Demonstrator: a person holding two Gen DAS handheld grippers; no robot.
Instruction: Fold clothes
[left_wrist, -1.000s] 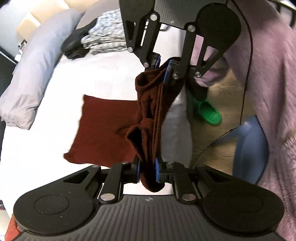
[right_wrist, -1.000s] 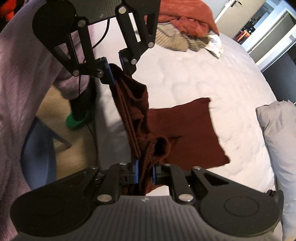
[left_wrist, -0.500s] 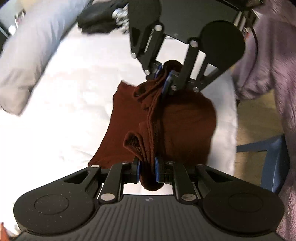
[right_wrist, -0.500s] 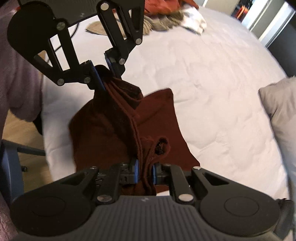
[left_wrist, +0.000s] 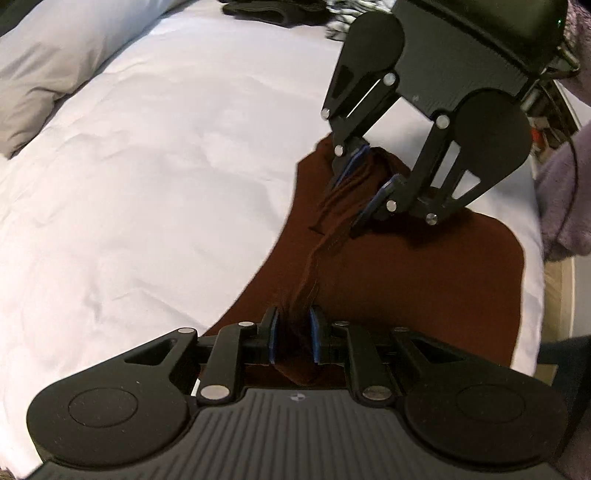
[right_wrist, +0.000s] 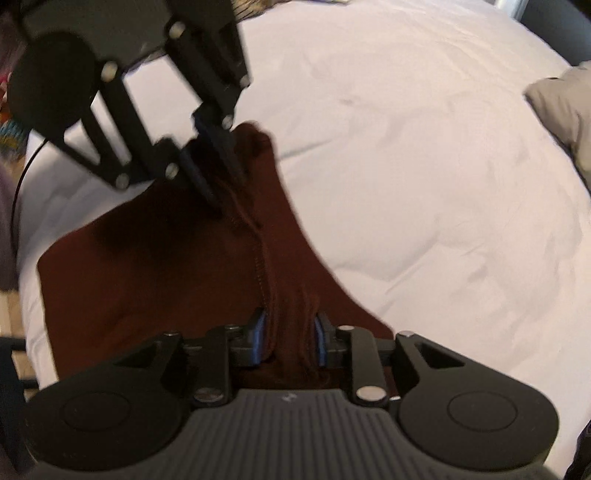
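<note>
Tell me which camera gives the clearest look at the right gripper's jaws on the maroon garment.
The left wrist view: the right gripper is seen whole, its jaws just opening with a ridge of the maroon garment between them. The right wrist view shows only its own blue pads flanking bunched cloth, slightly blurred.

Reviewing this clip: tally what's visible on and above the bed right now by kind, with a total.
Grippers: 2, the left gripper and the right gripper
Dark red garments: 1, the maroon garment
Pillows: 1, the grey pillow
Clothes piles at the far edge: 1, the dark pile, too cropped to count its pieces
Total: 5
</note>
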